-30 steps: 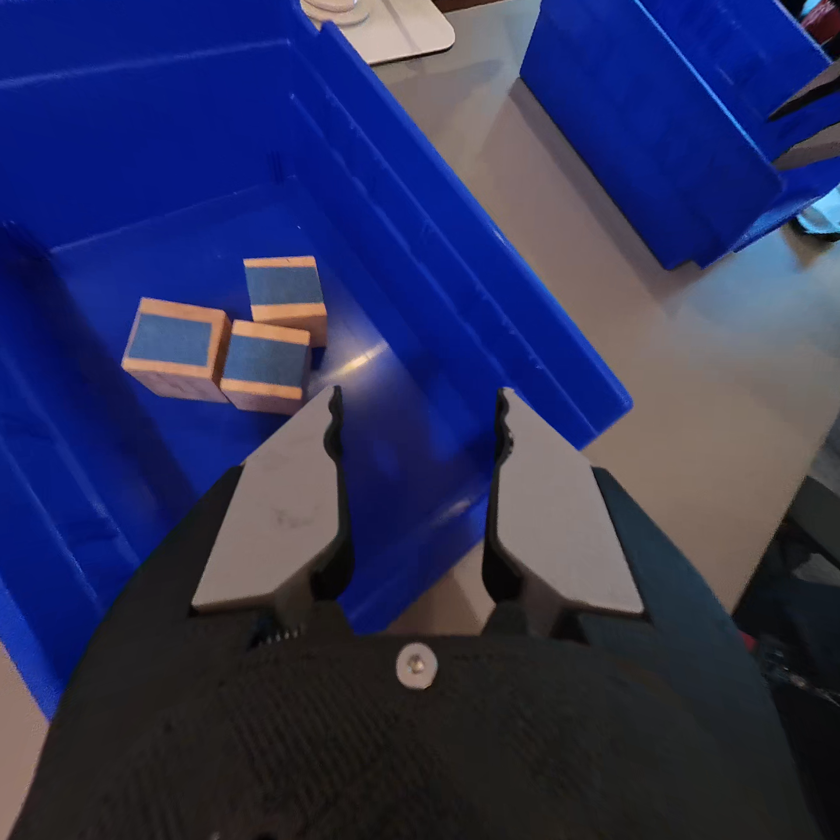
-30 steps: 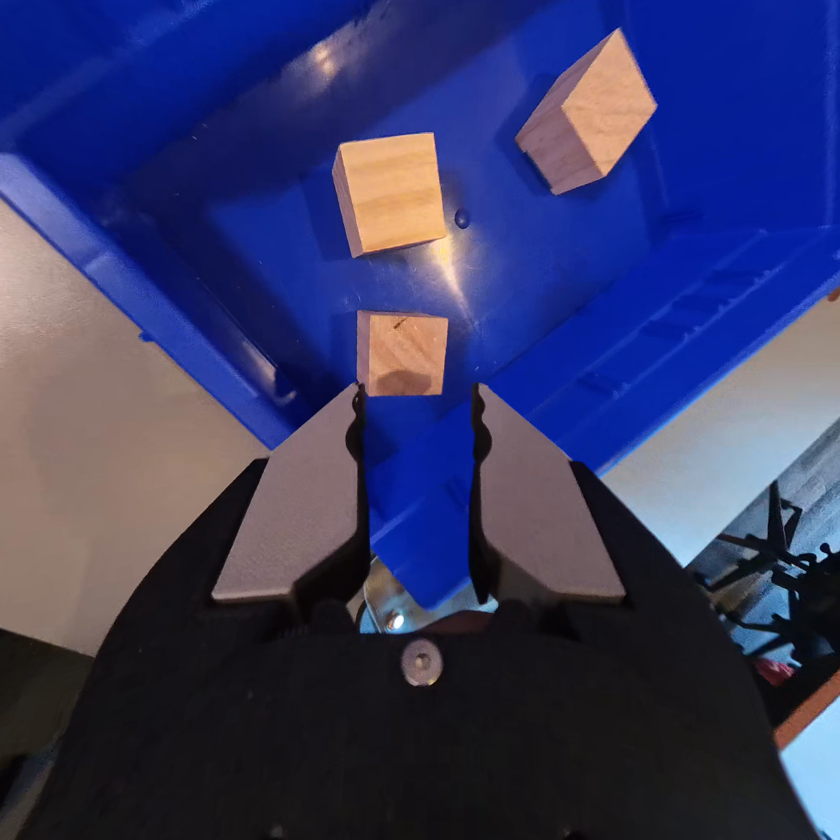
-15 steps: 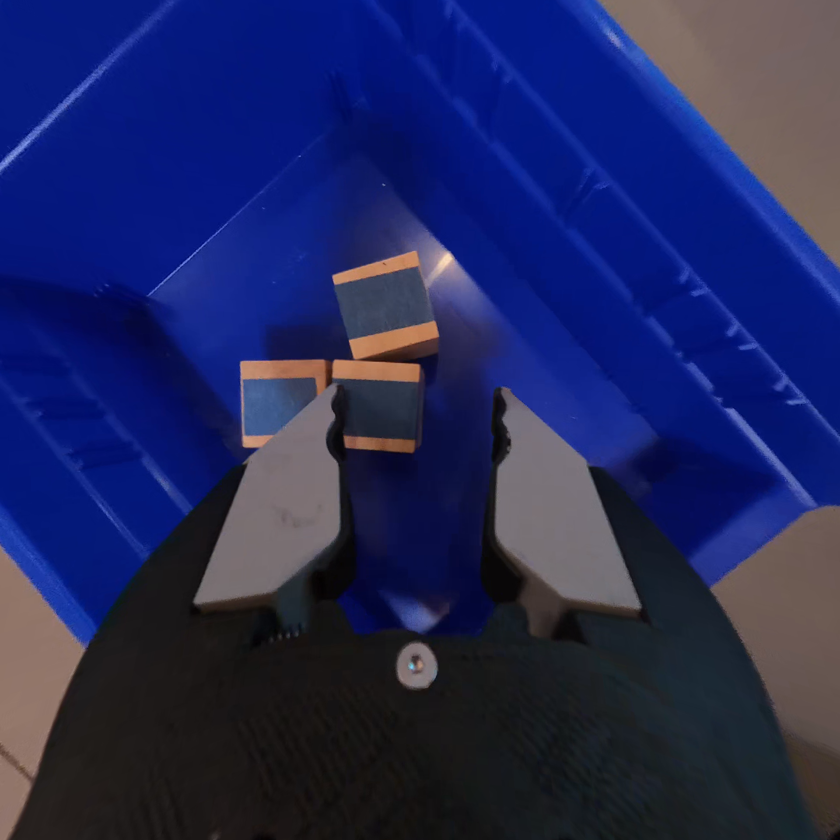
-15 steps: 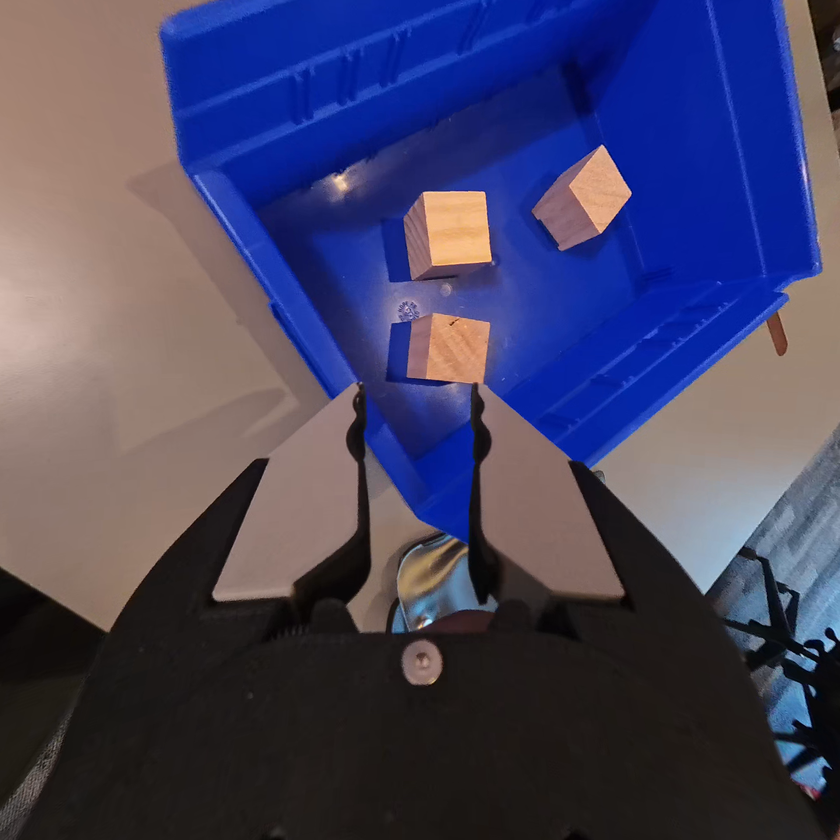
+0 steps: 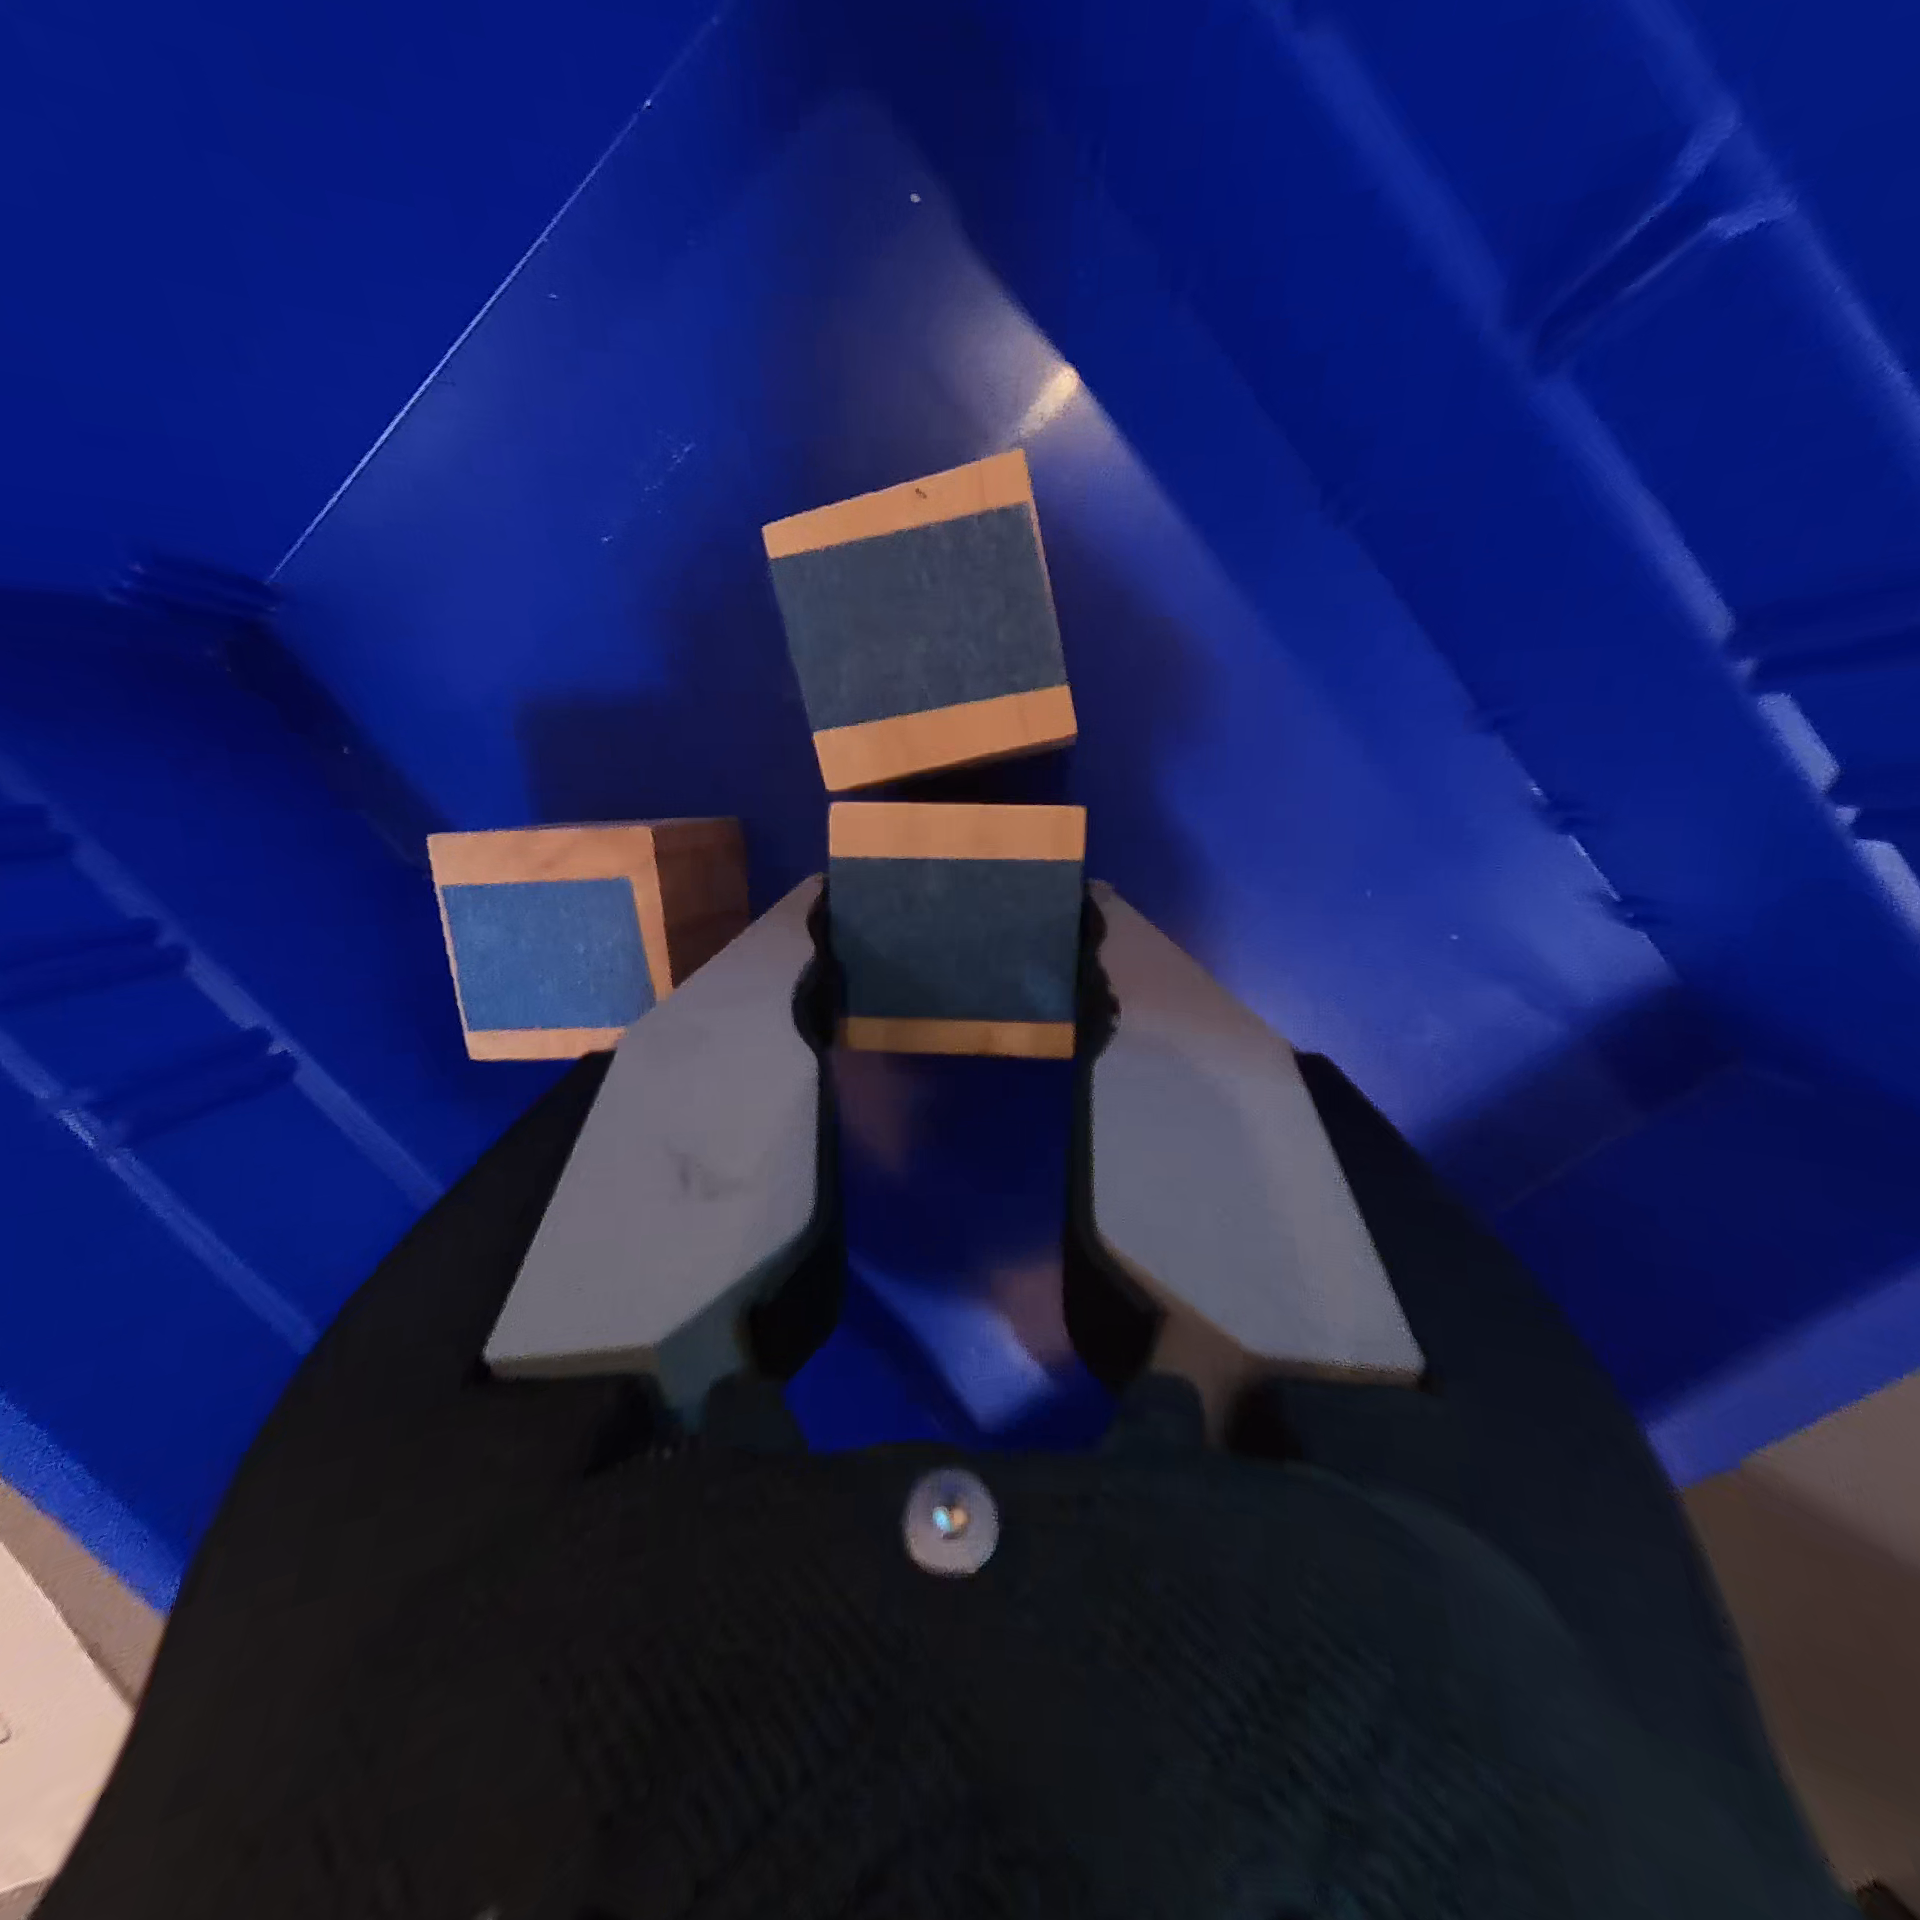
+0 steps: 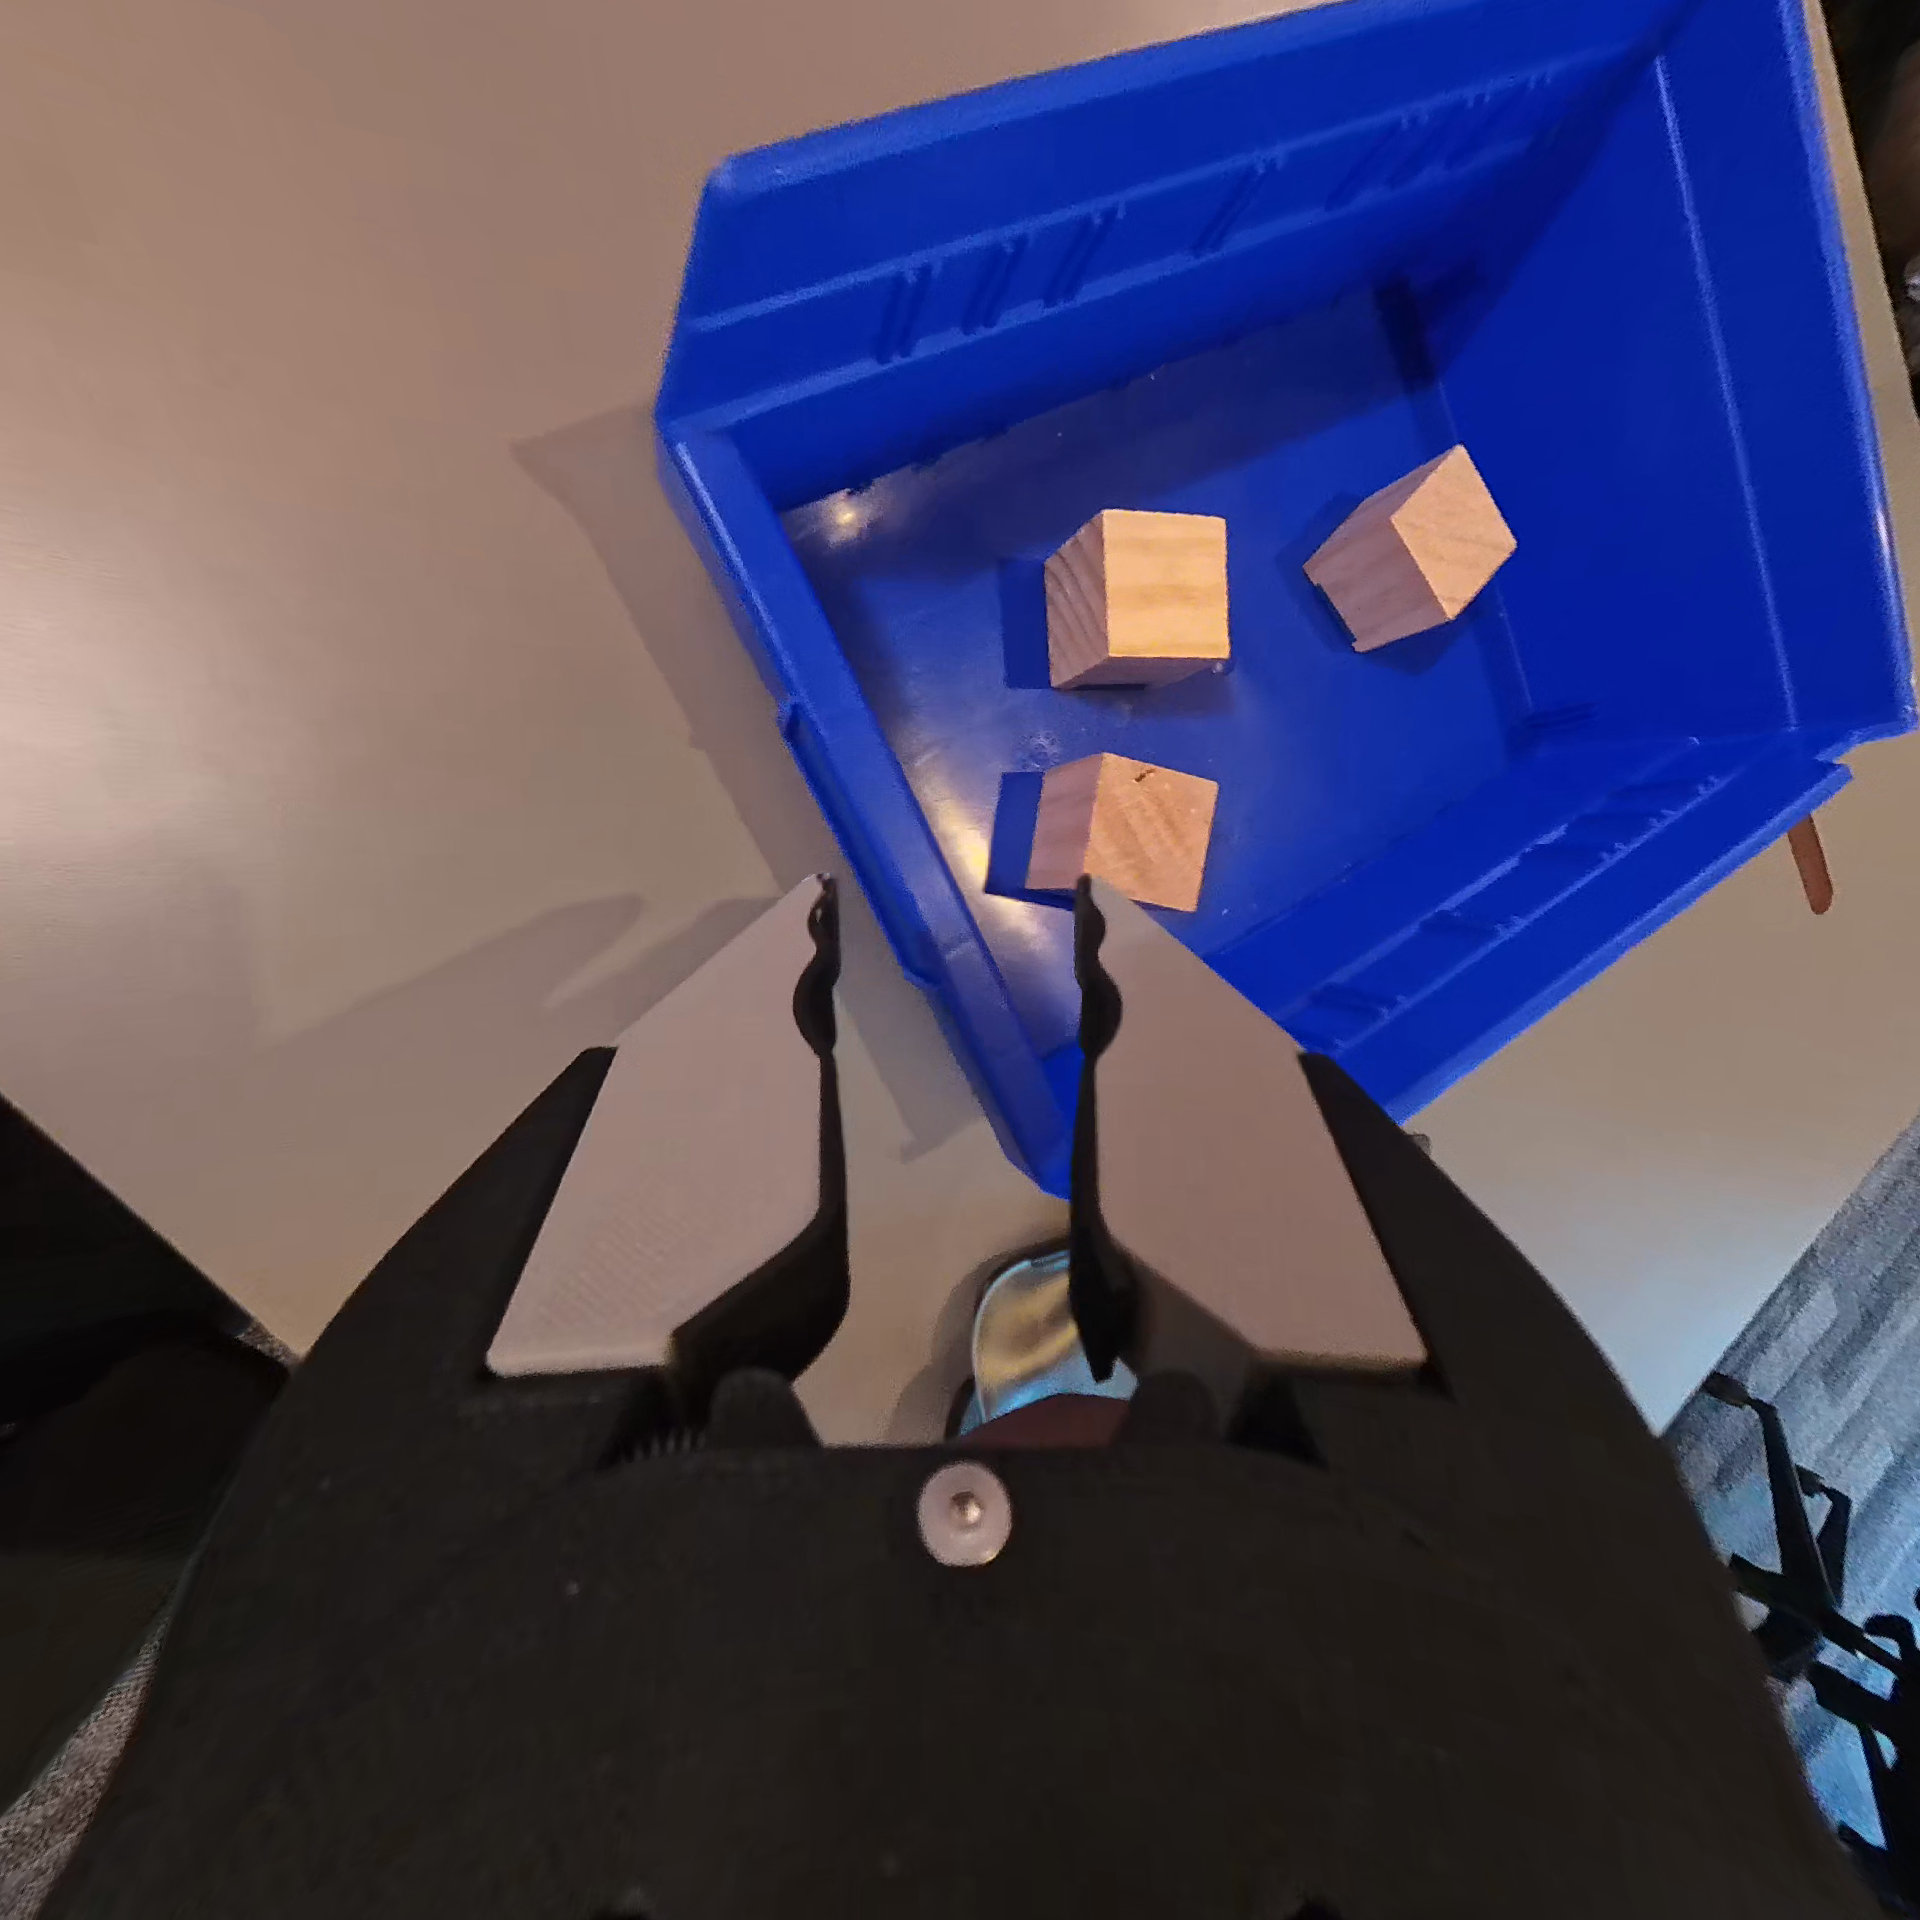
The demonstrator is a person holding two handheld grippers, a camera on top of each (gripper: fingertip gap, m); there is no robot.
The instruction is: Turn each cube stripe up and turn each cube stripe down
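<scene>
Now the left gripper (image 5: 956, 940) pinches the nearest striped cube (image 5: 954, 928) at centre frame inside the blue bin (image 5: 1351, 520), so turning it may knock the close neighbour cube (image 5: 920, 618); the right gripper (image 6: 951, 899) hangs spread.

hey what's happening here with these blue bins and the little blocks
A person works two handheld grippers over two blue bins. The left gripper has its fingers on either side of a striped cube in one bin, beside two more stripe-up cubes. The right gripper hangs open above the other bin, whose three cubes show plain wood.
</scene>
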